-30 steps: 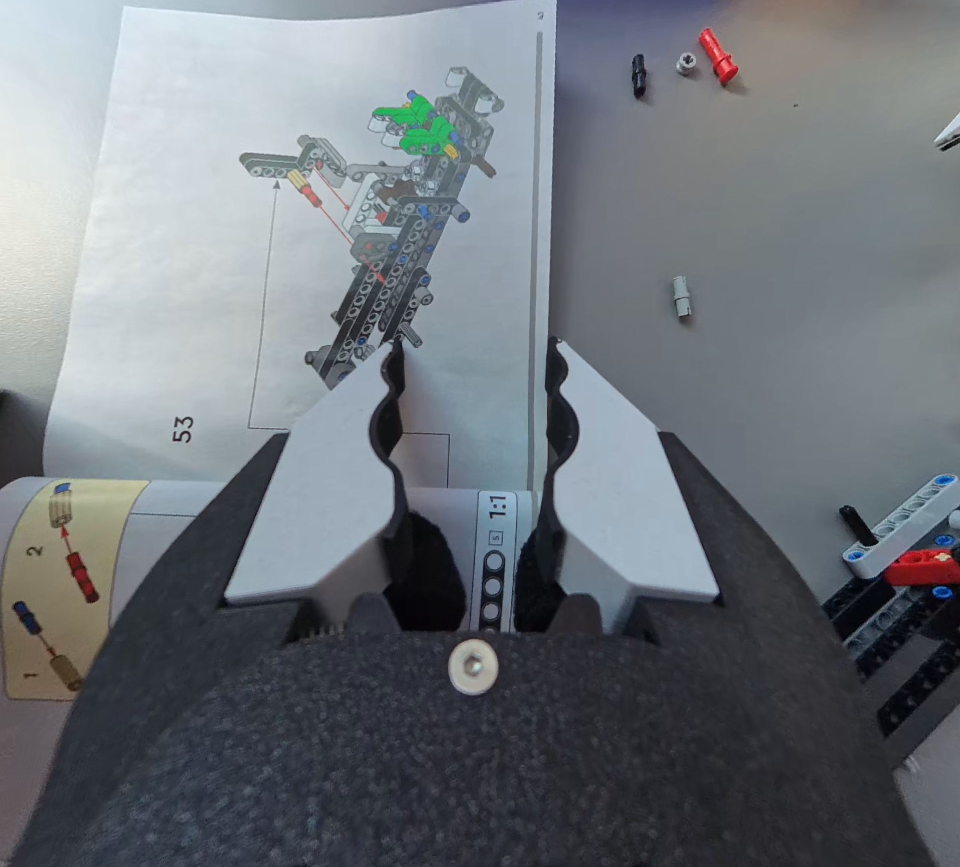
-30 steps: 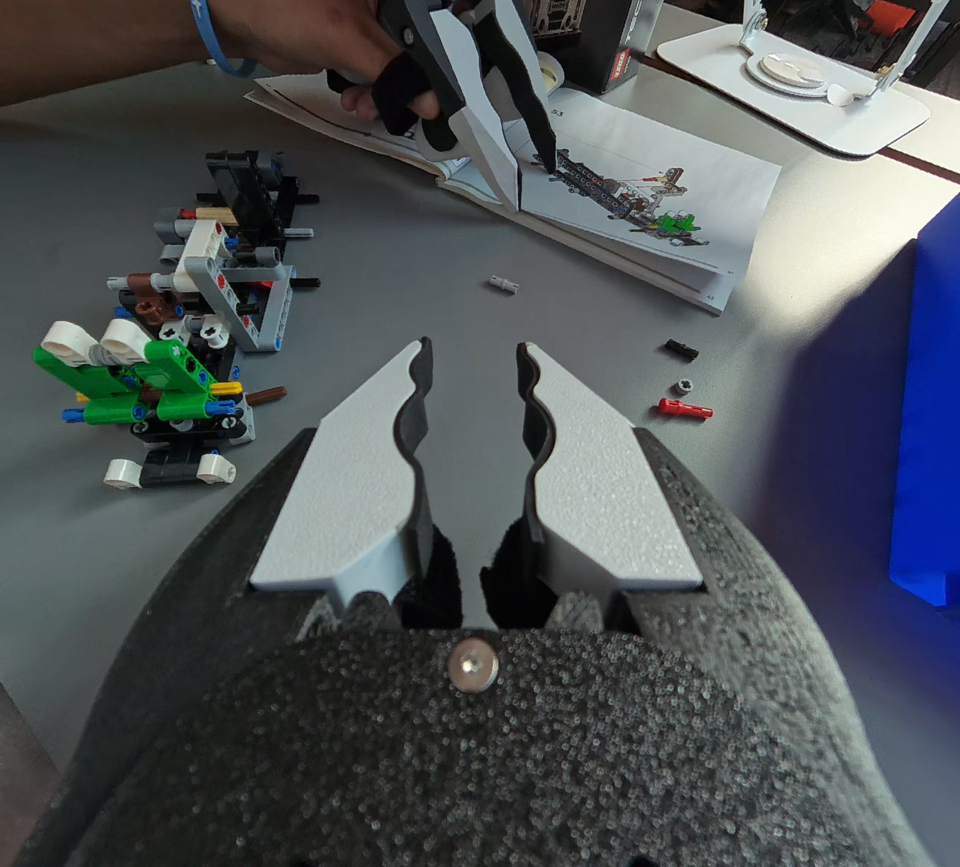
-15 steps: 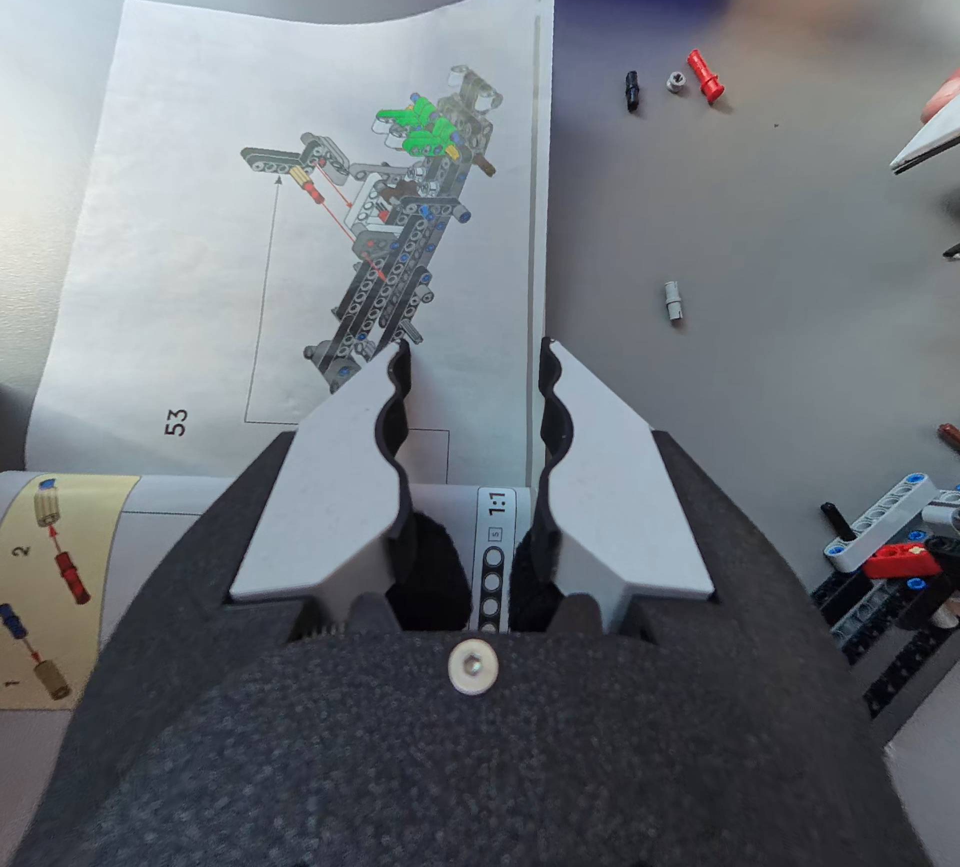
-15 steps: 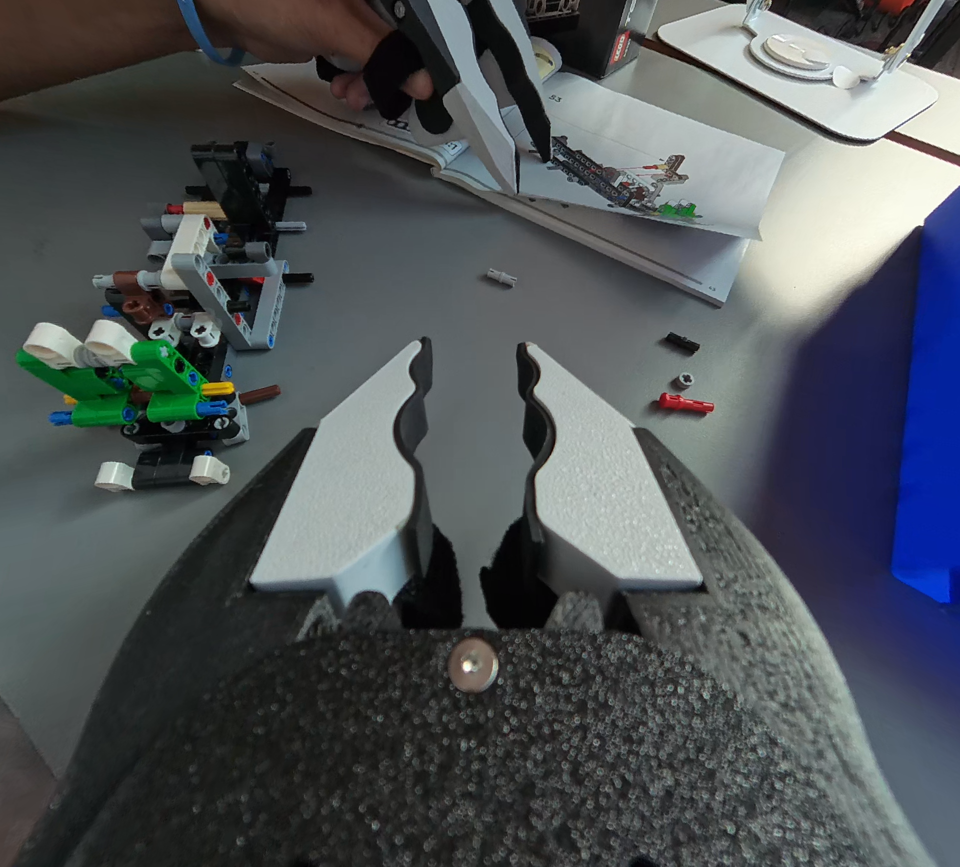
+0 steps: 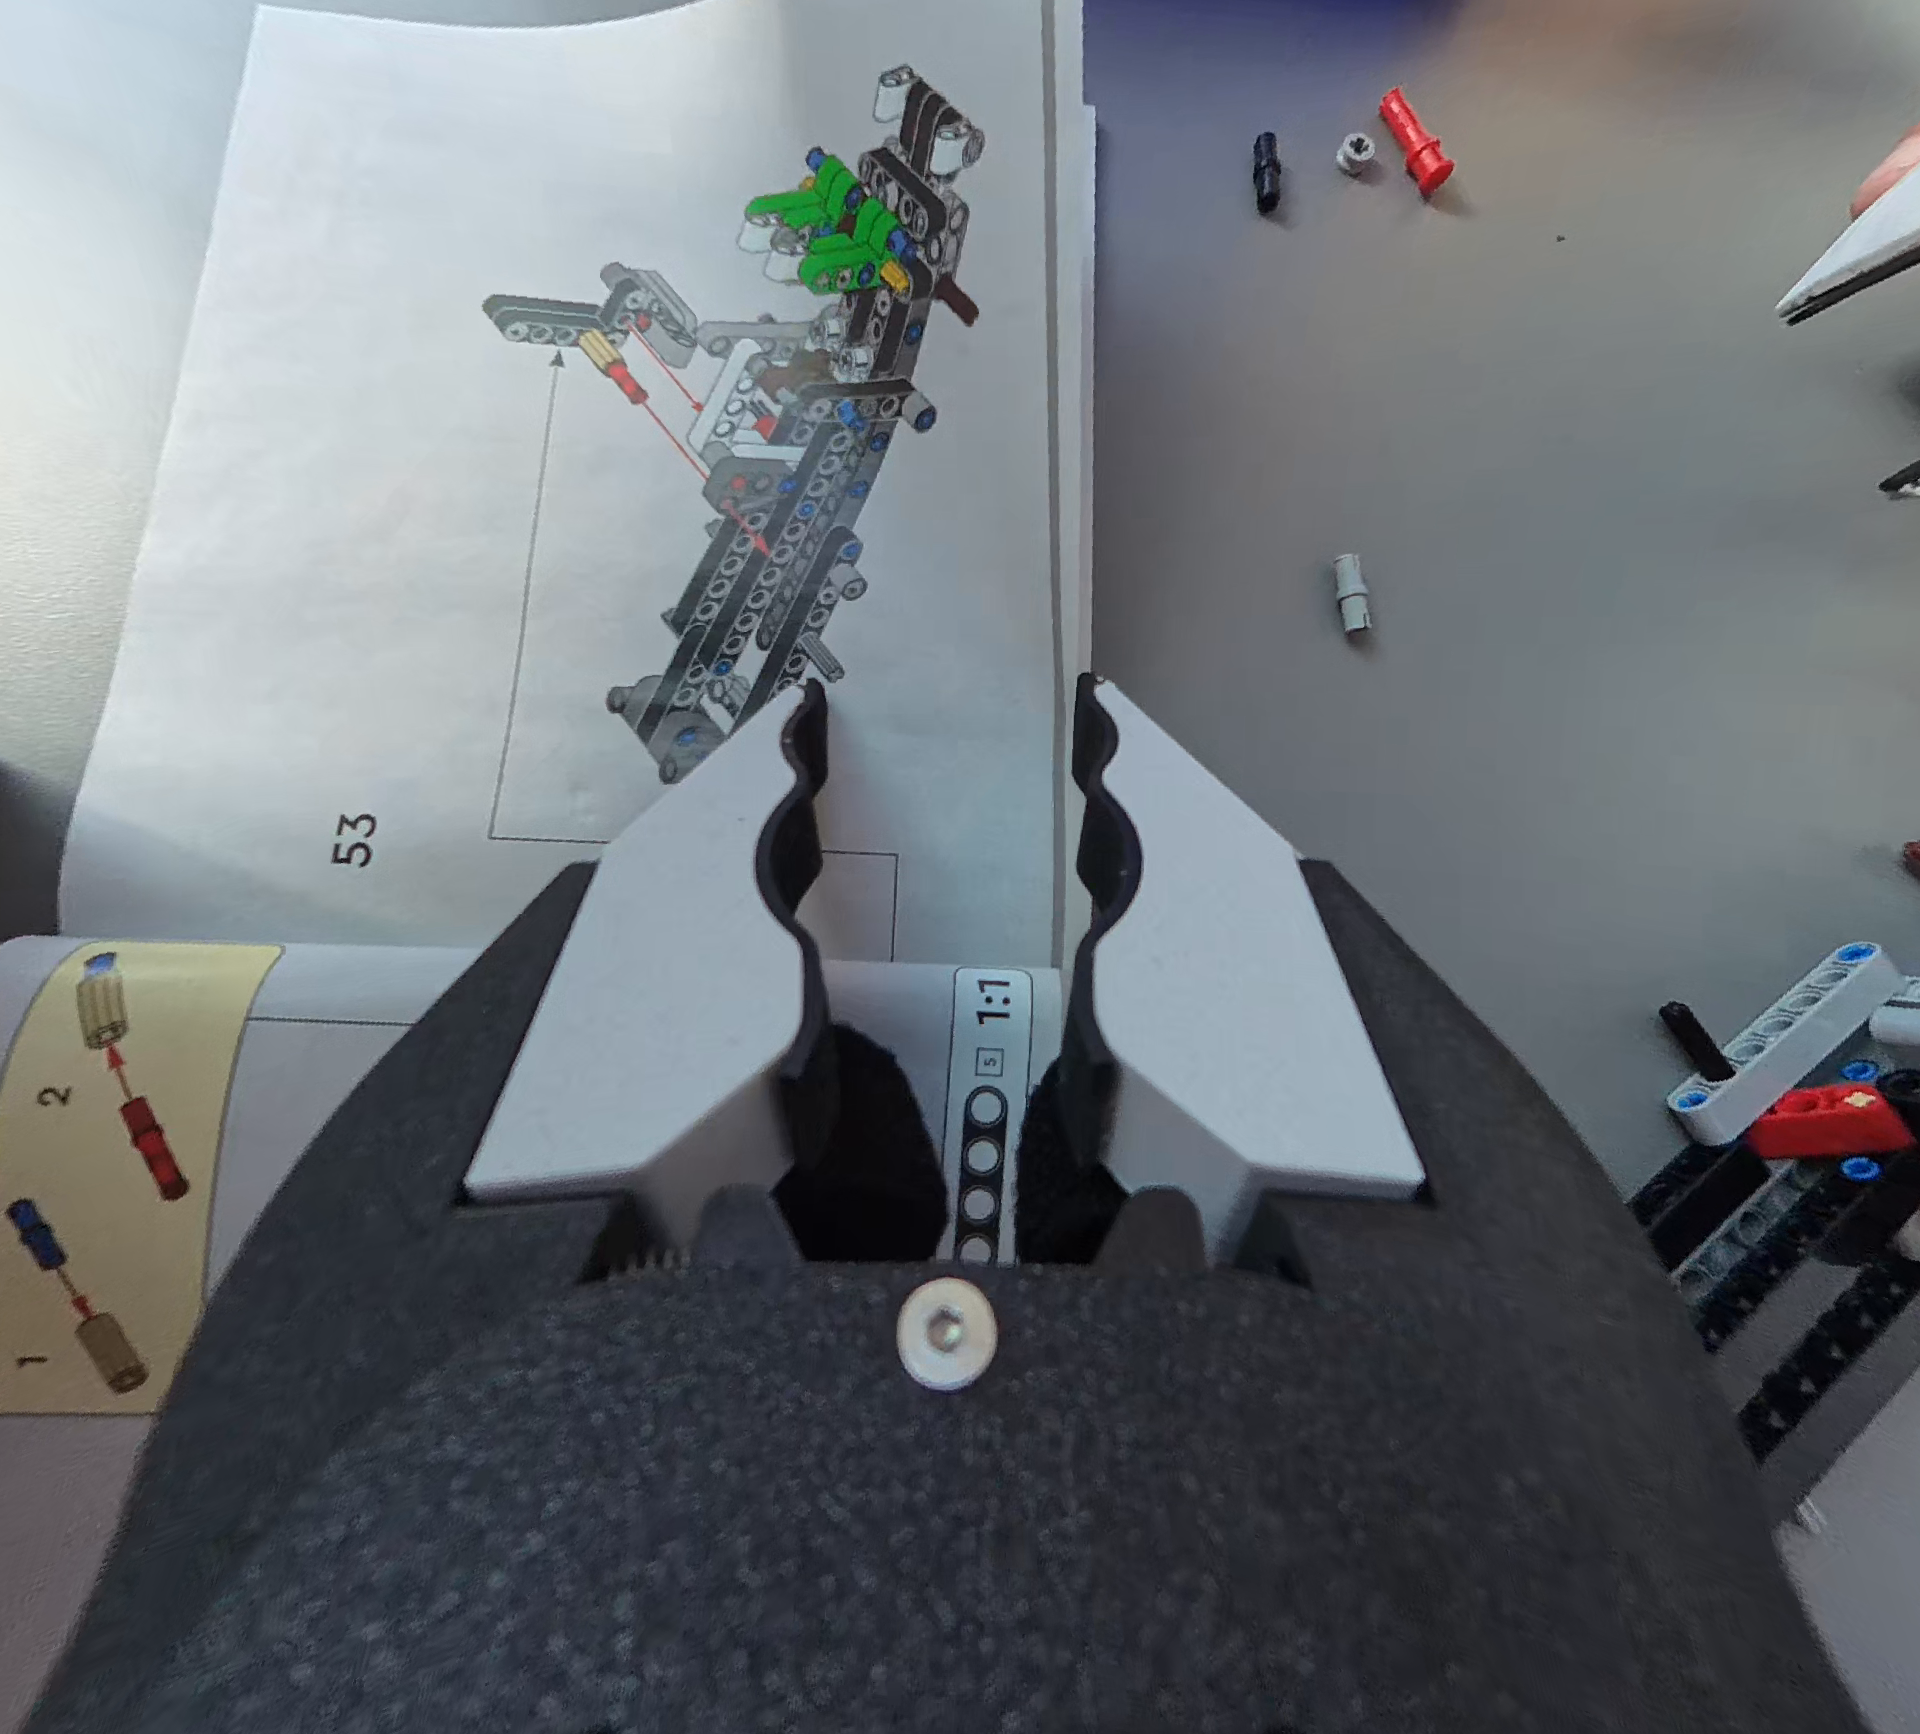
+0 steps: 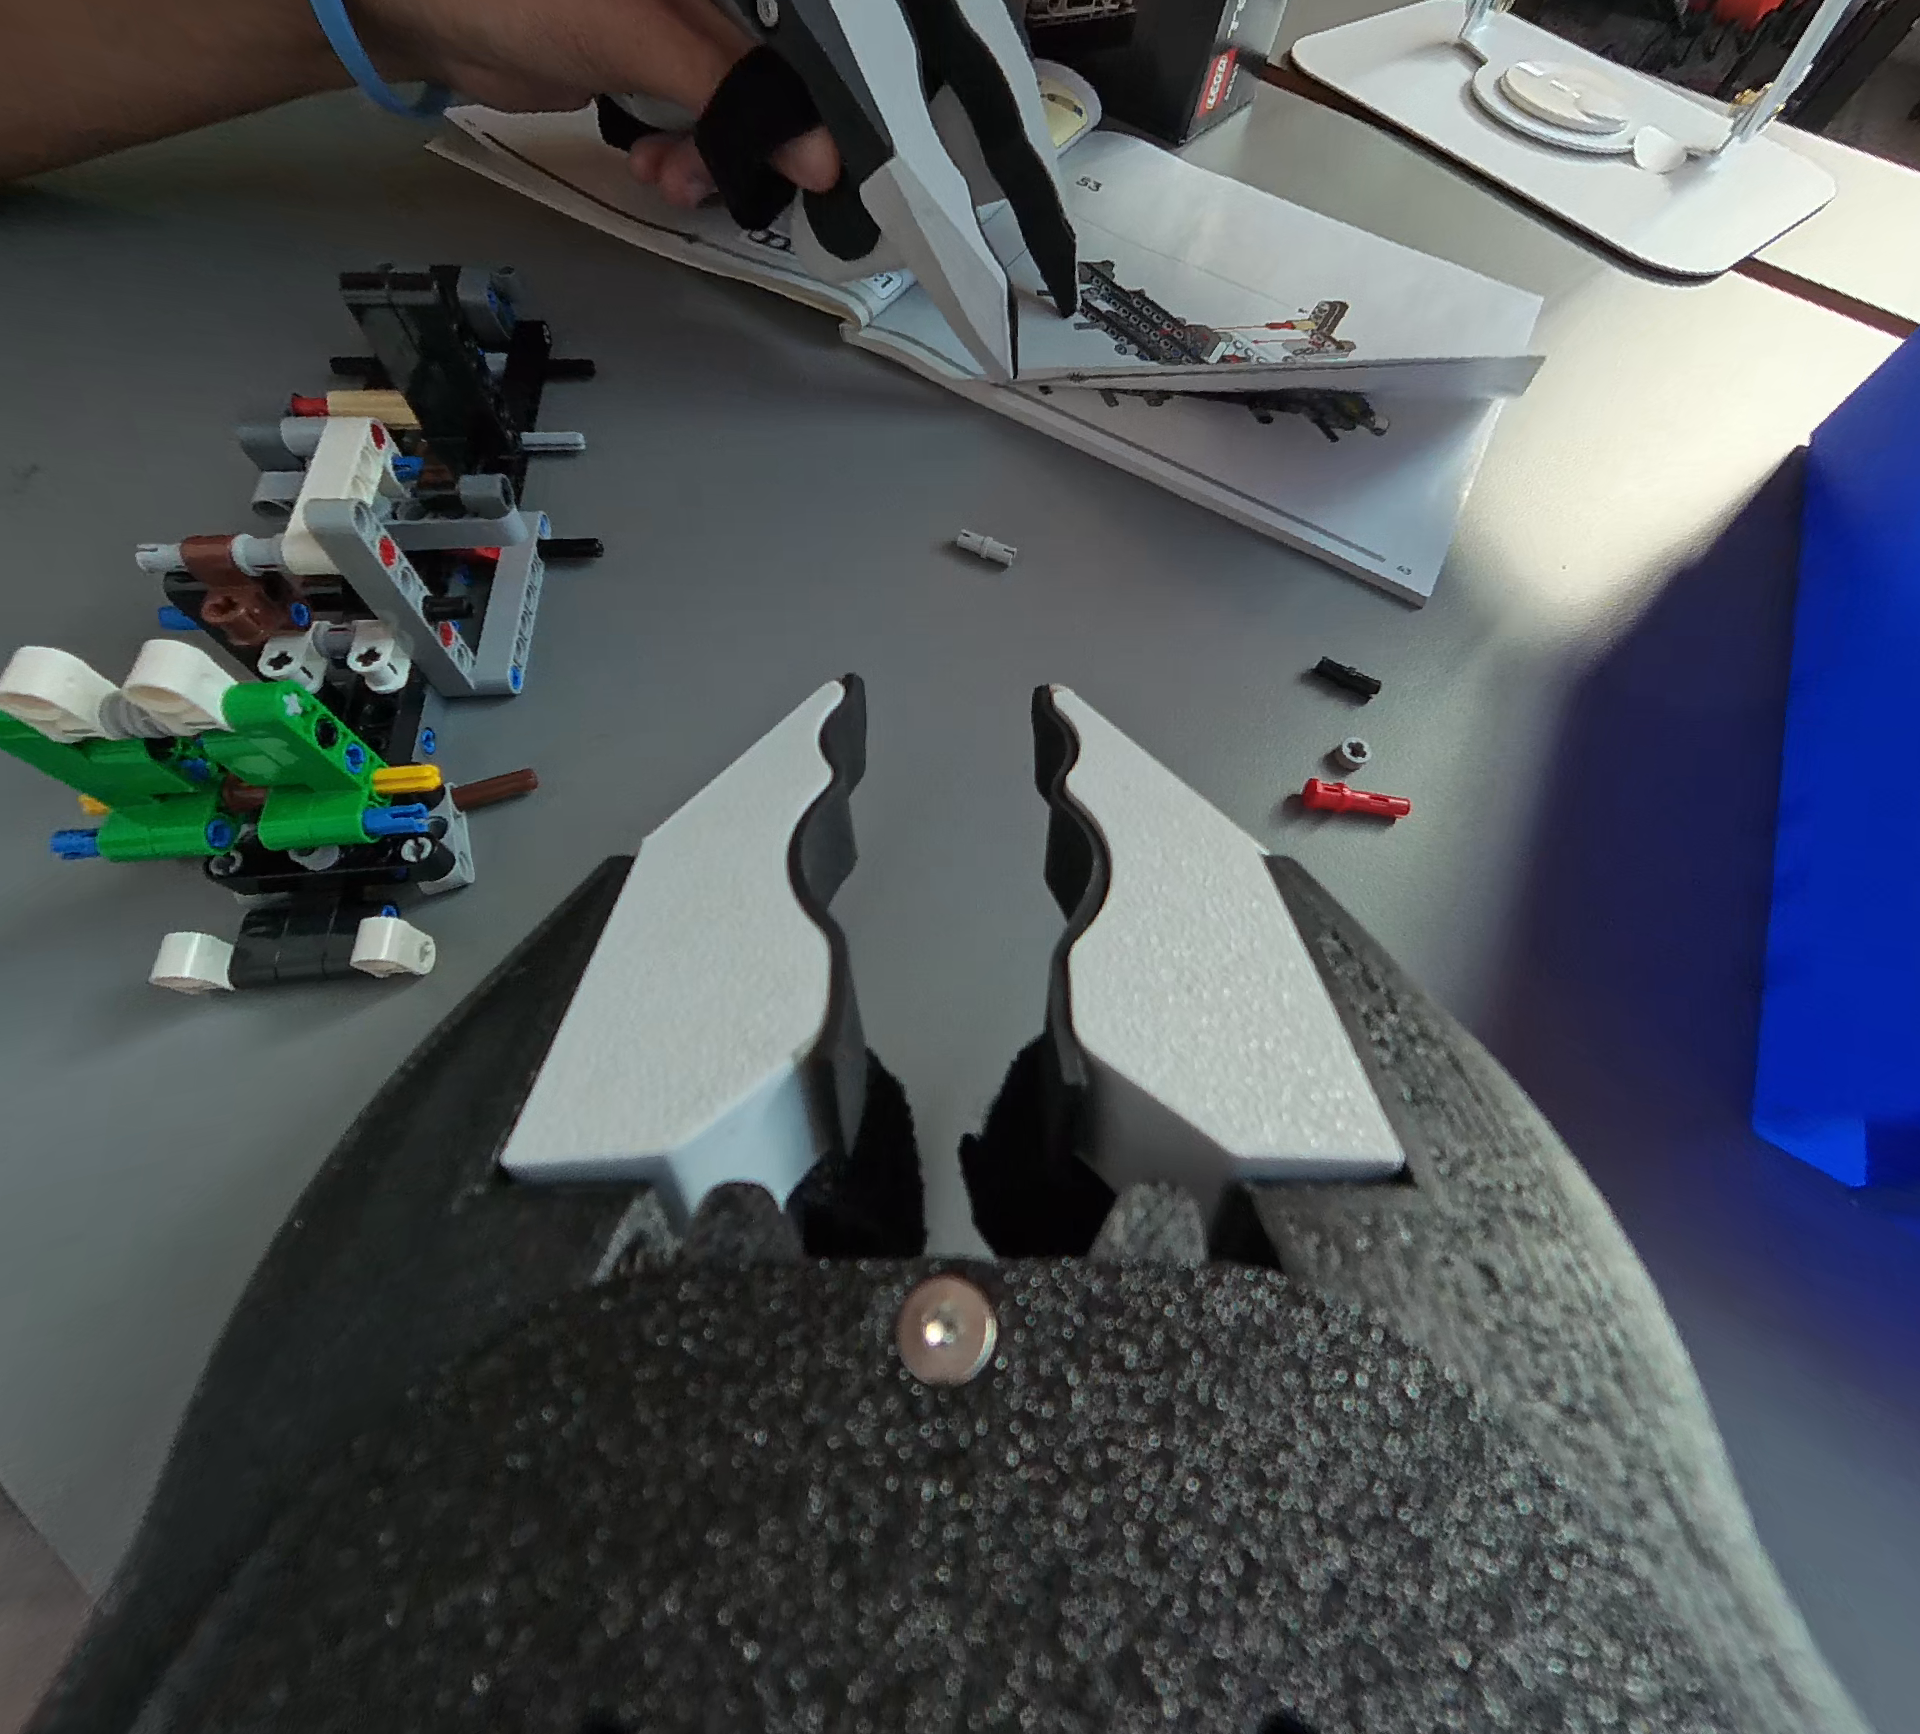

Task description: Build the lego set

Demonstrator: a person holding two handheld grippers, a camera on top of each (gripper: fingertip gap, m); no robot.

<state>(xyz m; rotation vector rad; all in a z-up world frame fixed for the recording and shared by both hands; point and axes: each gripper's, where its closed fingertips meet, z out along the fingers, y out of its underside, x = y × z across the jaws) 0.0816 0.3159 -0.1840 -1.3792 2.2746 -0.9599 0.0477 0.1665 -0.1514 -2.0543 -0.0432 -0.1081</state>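
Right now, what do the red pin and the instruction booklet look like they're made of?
Red pin: seems to be moulded plastic, with even colour and a slight sheen. Instruction booklet: thin, smooth printed paper; its top page curls up off the page beneath.

- Lego assembly (image 5: pixel 1808 1154): left wrist view, 4 o'clock; cut off by right edge, far end unseen.
- Right gripper (image 5: pixel 1860 266): same view, 2 o'clock; only a fingertip sliver inside the frame.
- Blue box (image 6: pixel 1849 811): right wrist view, 3 o'clock; cropped by edge, contents hidden.
- Instruction booklet (image 6: pixel 1299 479): lower page mostly hidden under the lifted page (image 6: pixel 1278 323).
- Upper right corner, left wrist view: blurred, unidentifiable.
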